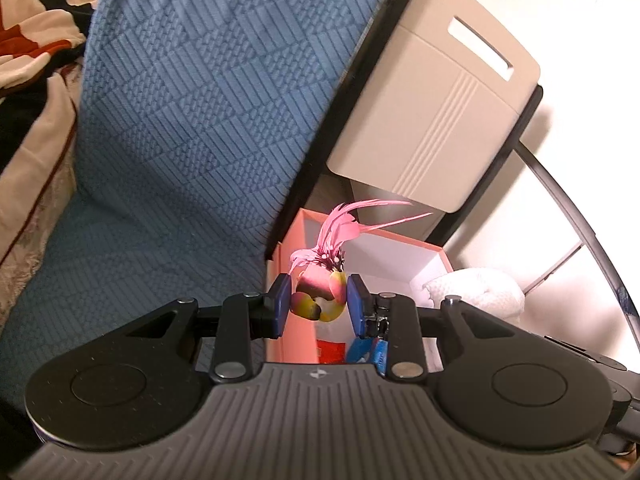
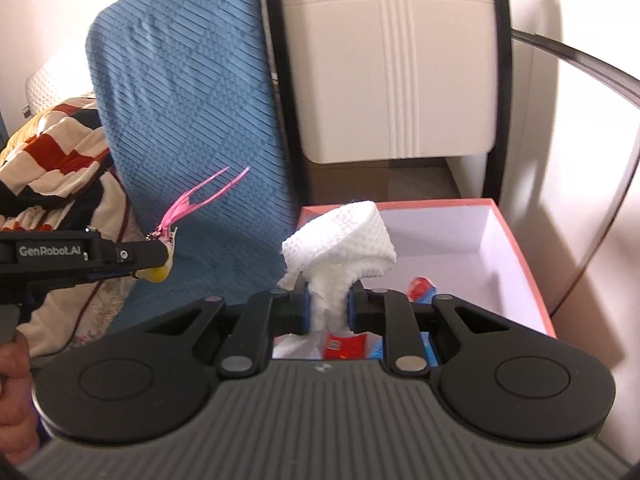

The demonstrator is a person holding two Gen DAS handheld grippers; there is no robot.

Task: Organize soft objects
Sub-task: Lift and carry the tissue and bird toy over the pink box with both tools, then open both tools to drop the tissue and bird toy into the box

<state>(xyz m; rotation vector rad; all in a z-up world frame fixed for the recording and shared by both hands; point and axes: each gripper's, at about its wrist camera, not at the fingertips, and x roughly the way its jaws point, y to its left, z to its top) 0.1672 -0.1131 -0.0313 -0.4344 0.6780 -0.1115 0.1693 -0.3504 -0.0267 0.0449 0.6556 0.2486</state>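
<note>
Left gripper point(image 1: 319, 304): a small toy bird point(image 1: 320, 298) with pink feathers and a yellow, pink and dark body is clamped between the blue pads point(image 1: 281, 304). The feathers stand up and away from the pads. In the right wrist view the same gripper point(image 2: 160, 258) is seen from the side at left, the toy point(image 2: 170, 240) at its tip, held in front of the blue textured cushion point(image 2: 192, 120).

Right gripper point(image 2: 327, 310): a white waffle-weave cloth point(image 2: 340, 240) is pinched at its narrowed lower part between the blue pads point(image 2: 306, 312); the bulkier folded part spreads above them. In the left wrist view the cloth point(image 1: 476, 290) is seen at right, over the box.

An open box point(image 2: 520, 248), coral outside and white inside, is seen beneath and beyond both grippers, beside the cushion. Red and blue items point(image 2: 344, 346) lie in its bottom, partly hidden by the right gripper. A beige panel point(image 2: 392, 80) with a slot handle, black-edged, stands behind the box. A checked blanket point(image 2: 60, 152) in red, cream and black lies left of the cushion. A hand point(image 2: 14, 396) is visible at the lower left edge of the right wrist view.
</note>
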